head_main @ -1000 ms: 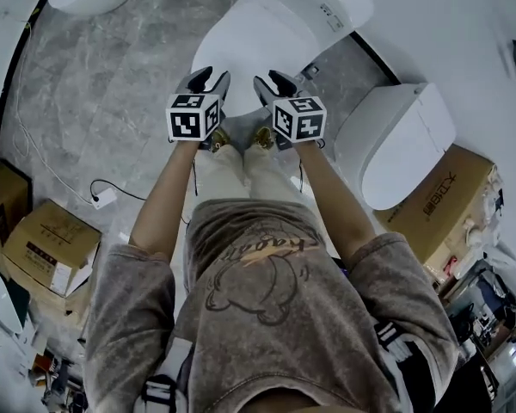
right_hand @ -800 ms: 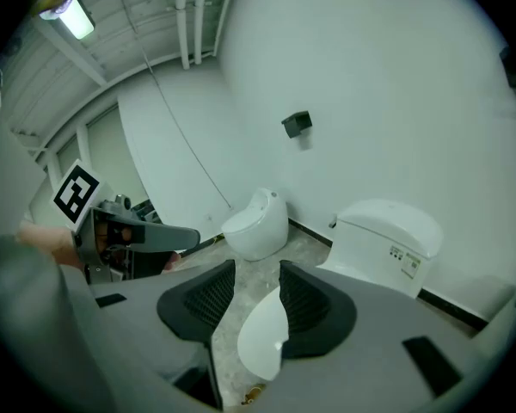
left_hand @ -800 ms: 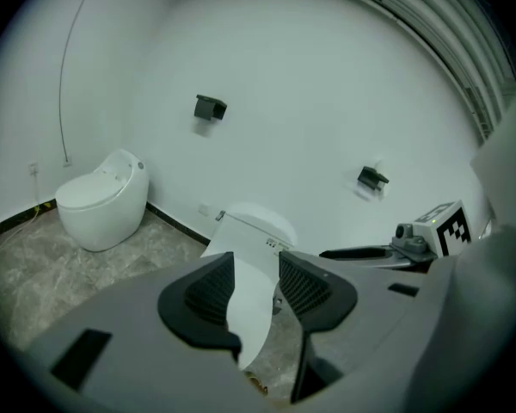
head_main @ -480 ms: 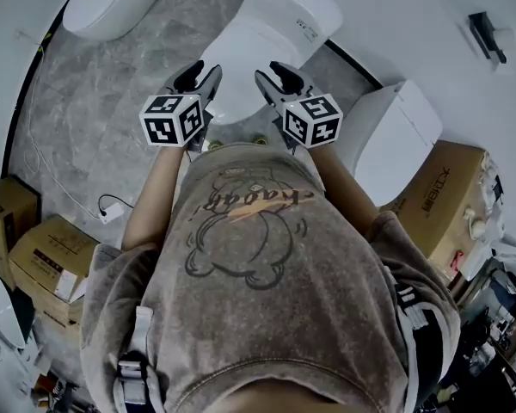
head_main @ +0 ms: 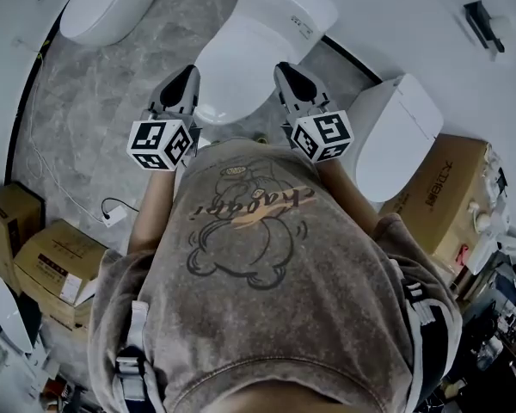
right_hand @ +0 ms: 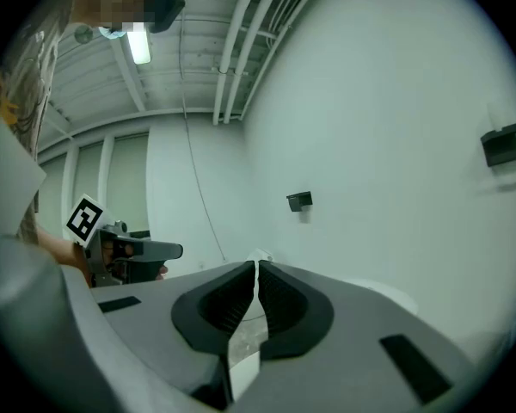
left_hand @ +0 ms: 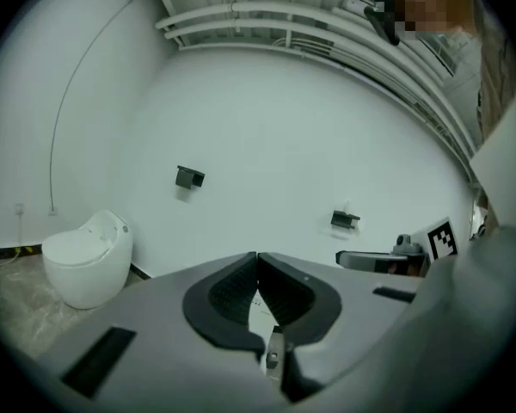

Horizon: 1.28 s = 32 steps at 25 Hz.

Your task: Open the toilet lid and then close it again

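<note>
My left gripper hangs in the air, tips pressed together with nothing between them. Ahead of it, lower down and off its right side, sits the toilet, in the gap between my two tools. It is glossy white. Its lid lies down flat, a smooth oval with the rounded front end toward me, and there are small dark markings on the block behind. My right gripper hangs about level with the left one, with the toilet off its left side. Its jaws are closing, all but together, and nothing is caught in them. Off its right side stands a second white toilet.
</note>
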### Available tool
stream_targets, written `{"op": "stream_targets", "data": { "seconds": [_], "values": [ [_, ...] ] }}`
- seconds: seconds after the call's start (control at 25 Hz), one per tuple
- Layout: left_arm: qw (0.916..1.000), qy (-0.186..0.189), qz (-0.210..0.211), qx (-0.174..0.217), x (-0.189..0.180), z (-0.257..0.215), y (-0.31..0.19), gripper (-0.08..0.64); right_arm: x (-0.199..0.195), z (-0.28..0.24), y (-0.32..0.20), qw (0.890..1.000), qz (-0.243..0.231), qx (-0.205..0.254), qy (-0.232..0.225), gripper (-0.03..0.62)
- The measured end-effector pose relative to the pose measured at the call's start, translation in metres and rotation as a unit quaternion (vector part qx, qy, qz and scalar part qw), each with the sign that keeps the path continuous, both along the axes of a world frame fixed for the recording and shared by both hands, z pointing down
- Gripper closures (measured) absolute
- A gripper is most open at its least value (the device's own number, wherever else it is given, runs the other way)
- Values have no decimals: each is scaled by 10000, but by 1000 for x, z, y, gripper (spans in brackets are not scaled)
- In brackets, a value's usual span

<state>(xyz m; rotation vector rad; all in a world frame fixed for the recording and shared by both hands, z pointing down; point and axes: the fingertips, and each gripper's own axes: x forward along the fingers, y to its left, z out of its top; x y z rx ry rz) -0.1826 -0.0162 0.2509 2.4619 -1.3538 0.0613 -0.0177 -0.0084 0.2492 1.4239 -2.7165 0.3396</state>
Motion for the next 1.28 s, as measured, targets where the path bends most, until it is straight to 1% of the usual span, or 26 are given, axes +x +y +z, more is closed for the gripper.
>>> {"op": "stream_targets", "data": {
  "seconds": [0.04,0.16,0.32,0.44,0.84,1.28],
  "values": [
    [9999,34,-23,92,0,-1,2,549,2,1,1,10000,8,85,-17,558],
    [9993,-113,-139,316,0,5,2,551,7,7,3,9998,-35,203,8,565],
    [9985,-249,-283,392,-2,17,2,551,17,20,1,9999,93,95,56,565],
    [9979,-383,-269,457,2,19,2,551,20,27,-1,9999,123,20,62,565],
    [9973,-532,-296,421,1,21,5,551,13,29,-5,9998,168,-43,55,565],
    [9977,-495,-272,362,0,21,10,551,13,34,1,9998,150,-126,99,565]
  ]
}}
